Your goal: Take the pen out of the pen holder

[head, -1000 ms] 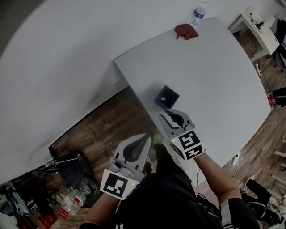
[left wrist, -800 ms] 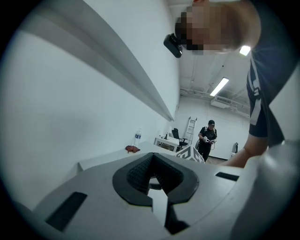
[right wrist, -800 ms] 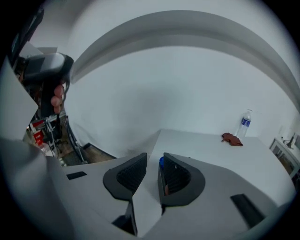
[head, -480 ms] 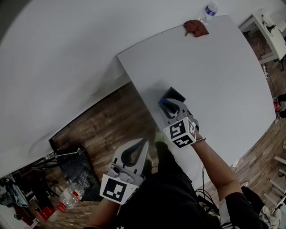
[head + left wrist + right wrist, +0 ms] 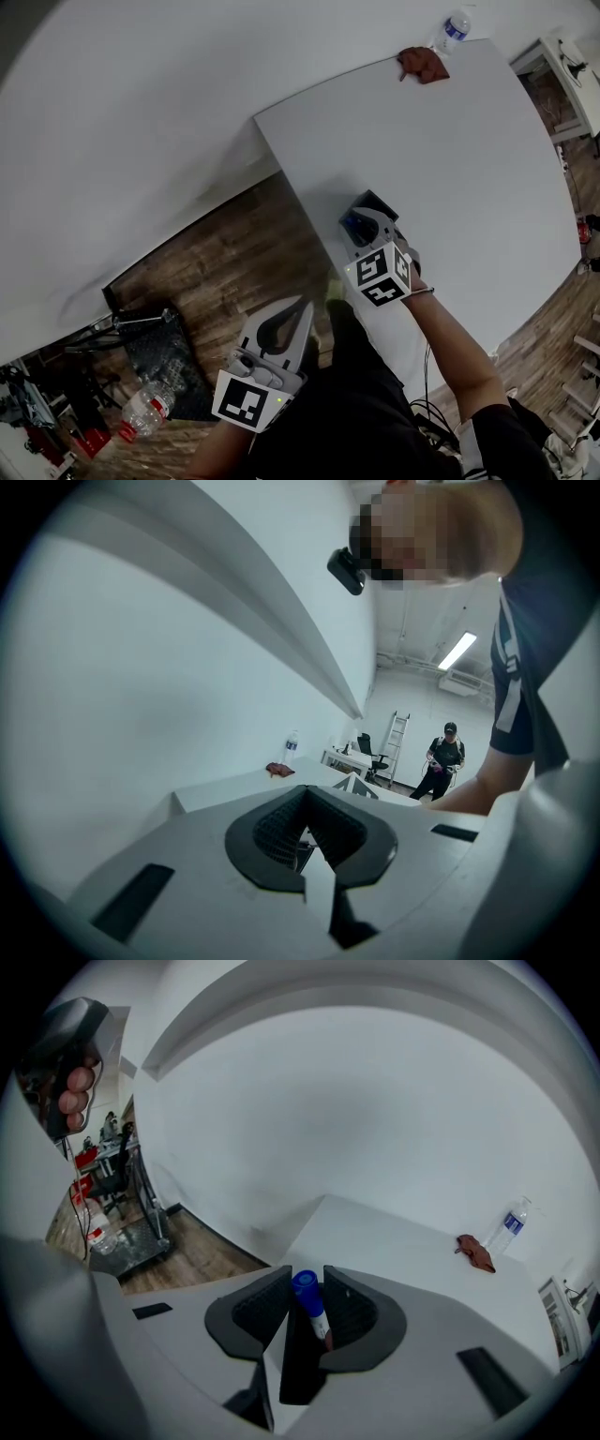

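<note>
A black square pen holder [image 5: 373, 202] stands near the left edge of the white table [image 5: 450, 141]. My right gripper [image 5: 362, 225] hovers right over it. In the right gripper view the pen [image 5: 310, 1305], with a blue cap and a white barrel, sits tilted between the dark pads of the right gripper [image 5: 307, 1309], which is shut on it. The holder itself is hidden under the jaws there. My left gripper [image 5: 302, 314] hangs low beside the table, over the wooden floor, shut and holding nothing [image 5: 305, 841].
A brown cloth [image 5: 424, 66] and a water bottle [image 5: 453, 28] lie at the table's far corner. On the floor to the left are a black cart [image 5: 159, 347] and a plastic bottle [image 5: 145, 412]. A person [image 5: 441, 766] stands far off by a ladder [image 5: 394, 742].
My right gripper moved forward over the pen holder and closed around the pen. The left gripper stayed low beside the table.
</note>
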### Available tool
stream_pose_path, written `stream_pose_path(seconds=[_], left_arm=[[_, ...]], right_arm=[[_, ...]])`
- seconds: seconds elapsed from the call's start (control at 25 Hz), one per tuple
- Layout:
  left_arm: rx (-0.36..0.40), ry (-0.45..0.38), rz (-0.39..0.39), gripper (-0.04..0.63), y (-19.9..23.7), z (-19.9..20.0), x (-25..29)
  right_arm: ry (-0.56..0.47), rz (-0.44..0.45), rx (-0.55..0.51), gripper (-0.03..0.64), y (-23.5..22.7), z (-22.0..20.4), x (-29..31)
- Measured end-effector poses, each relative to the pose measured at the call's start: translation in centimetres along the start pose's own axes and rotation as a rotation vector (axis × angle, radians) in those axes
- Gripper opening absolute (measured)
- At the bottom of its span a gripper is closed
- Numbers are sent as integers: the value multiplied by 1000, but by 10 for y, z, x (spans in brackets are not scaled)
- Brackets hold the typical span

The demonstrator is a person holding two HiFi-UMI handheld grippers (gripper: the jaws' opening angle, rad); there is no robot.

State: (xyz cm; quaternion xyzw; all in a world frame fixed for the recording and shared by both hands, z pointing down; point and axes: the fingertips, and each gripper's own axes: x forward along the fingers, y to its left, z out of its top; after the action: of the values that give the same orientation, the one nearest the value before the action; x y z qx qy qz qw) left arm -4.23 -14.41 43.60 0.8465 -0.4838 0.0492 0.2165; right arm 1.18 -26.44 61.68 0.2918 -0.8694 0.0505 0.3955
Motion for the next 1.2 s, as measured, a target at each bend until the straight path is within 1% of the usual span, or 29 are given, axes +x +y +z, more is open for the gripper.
stream_pose_path(seconds=[0.16,0.24,0.48,0.64,0.8,1.0,1.2], left_arm=[[-7,3,-2,6,1,-2,-1],[-5,1,-7,6,1,-2,-1],[7,-9,-27,6,-2,2,-2],[17,-25,-53,6,-8,6,-5],[35,-40,-91,6,-20,10,-7],[59,-63,-132,6,-36,19,-14],[86,-91,-162,6,-49,29,-24]], right_arm=[[11,2,-26,90,2,2,-1],[10,-11,-40,78,0,2,-3],[-3,-65,-39,77,-10,6,-18],[-44,-96,8,77,-15,17,-39],[-112,-113,86,76,-21,34,-66],[-193,-135,149,76,-28,57,-102],[-255,-163,179,75,-31,77,-136]])
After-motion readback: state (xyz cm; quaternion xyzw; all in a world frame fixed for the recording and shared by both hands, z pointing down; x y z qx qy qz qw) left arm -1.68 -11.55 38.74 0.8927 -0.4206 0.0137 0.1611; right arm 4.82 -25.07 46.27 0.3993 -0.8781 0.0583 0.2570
